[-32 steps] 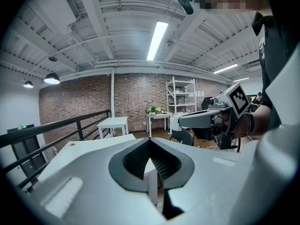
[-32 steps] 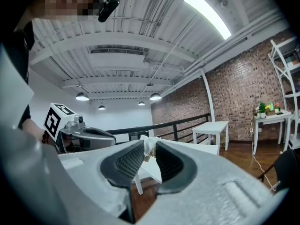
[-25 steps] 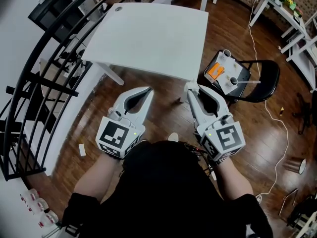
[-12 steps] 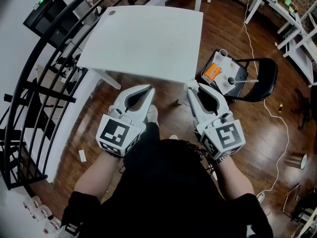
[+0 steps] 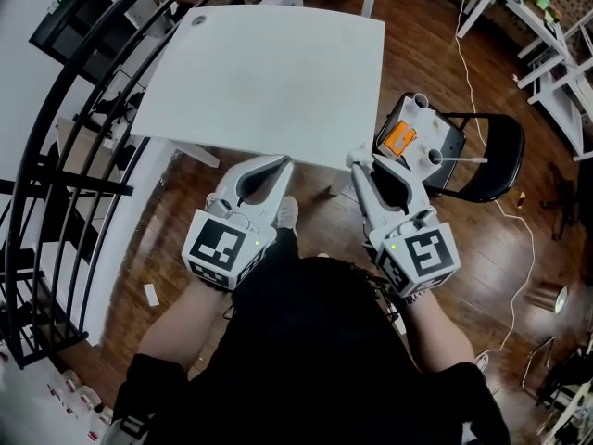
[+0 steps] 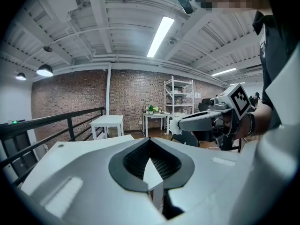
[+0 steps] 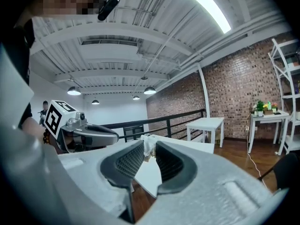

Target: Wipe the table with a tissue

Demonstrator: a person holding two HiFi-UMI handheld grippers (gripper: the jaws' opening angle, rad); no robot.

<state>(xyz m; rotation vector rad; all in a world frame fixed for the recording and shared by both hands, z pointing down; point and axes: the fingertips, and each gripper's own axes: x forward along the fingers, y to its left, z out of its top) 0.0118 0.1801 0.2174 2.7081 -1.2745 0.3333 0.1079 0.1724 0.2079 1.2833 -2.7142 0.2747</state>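
Because the right gripper (image 5: 359, 163) is clamped on the crumpled white tissue (image 7: 148, 146) at its jaw tips, it is the wiping tool; the left gripper (image 5: 283, 163) is closed on nothing. The right tips lie by the near right corner of the white table (image 5: 269, 63), so the bare top to be wiped extends from them toward 11 o'clock.

White tissue (image 7: 147, 142), crumpled, seemingly pinched between right claw (image 7: 149, 147) tips; white square table (image 5: 269, 72) just beyond.
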